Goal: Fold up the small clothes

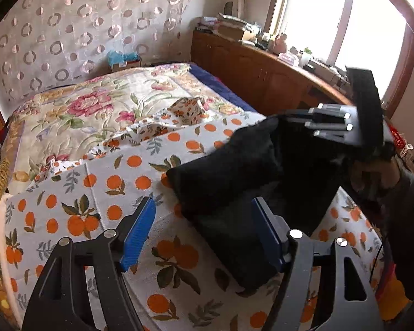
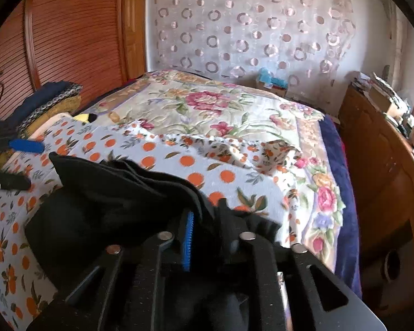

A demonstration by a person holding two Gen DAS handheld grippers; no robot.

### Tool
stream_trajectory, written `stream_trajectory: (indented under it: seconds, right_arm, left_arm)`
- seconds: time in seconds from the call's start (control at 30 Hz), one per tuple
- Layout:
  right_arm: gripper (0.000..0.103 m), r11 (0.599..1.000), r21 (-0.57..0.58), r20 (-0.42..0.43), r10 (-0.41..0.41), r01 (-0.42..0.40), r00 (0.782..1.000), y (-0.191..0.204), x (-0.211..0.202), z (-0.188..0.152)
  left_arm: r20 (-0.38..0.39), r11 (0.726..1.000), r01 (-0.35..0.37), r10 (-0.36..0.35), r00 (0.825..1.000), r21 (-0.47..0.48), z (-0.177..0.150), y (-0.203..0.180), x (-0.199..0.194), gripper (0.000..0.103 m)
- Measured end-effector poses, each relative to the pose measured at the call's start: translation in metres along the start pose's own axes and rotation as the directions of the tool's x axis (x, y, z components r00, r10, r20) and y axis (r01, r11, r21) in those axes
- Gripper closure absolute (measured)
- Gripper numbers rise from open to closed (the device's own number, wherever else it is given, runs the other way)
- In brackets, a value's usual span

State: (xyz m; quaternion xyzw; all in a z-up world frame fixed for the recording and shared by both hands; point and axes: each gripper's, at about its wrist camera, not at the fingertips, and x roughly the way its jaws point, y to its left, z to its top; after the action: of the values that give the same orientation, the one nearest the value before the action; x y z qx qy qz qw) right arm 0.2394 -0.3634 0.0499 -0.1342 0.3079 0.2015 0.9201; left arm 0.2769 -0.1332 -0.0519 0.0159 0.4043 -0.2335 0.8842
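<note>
Black garment (image 1: 229, 182) lies bunched on the orange-print sheet (image 1: 102, 193) of the bed. My left hand-held gripper (image 1: 204, 231) stands open beside it; my right hand-held gripper (image 2: 207, 237) has cloth between its parted jaws.

A home bedroom: a bed (image 1: 77, 115) under floral covers, a ring-patterned curtain (image 1: 77, 19) behind it, a cluttered wooden cabinet (image 1: 251, 69) beside it under the window (image 1: 312, 13).

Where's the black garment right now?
The black garment lies on the orange-print sheet at the near end of the bed, right of centre in the left wrist view. It lies partly between the open left gripper fingers, with the right gripper at its edge.
</note>
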Motion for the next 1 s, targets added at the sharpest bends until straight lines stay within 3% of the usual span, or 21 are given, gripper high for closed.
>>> stream_trajectory:
  seconds: [0.1, 0.2, 0.3, 0.67, 0.87, 1.0]
  right_arm:
    - [0.061, 0.999, 0.004, 0.001, -0.051, 0.051, 0.999, -0.003, -0.003, 0.008]
    - [0.060, 0.993, 0.021, 0.015, -0.120, 0.120, 0.993, -0.005, -0.015, 0.016]
    - [0.059, 0.990, 0.049, 0.030, -0.130, 0.129, 0.991, -0.005, -0.032, 0.017]
    - [0.059, 0.998, -0.002, -0.031, 0.058, -0.059, 0.998, 0.056, -0.064, -0.040]
    - [0.059, 0.997, -0.014, -0.066, 0.080, -0.081, 0.995, 0.073, -0.074, -0.061]
    - [0.059, 0.996, -0.001, -0.067, 0.089, -0.089, 0.994, 0.062, -0.074, -0.054]
  left_arm:
    - [-0.019, 1.000, -0.017, 0.017, 1.000, 0.013, 0.003, 0.001, 0.014, 0.031]
    - [-0.031, 1.000, -0.023, 0.023, 0.999, 0.013, 0.007, 0.004, 0.023, 0.031]
    - [-0.031, 1.000, -0.024, 0.025, 0.999, 0.012, 0.010, 0.007, 0.027, 0.031]
    - [-0.048, 1.000, -0.029, 0.029, 0.998, -0.006, 0.009, 0.014, 0.041, 0.031]
    - [-0.059, 1.000, -0.029, 0.028, 0.998, -0.007, 0.006, 0.017, 0.045, 0.031]
    - [-0.074, 0.999, -0.027, 0.026, 0.997, -0.017, 0.000, 0.020, 0.052, 0.031]
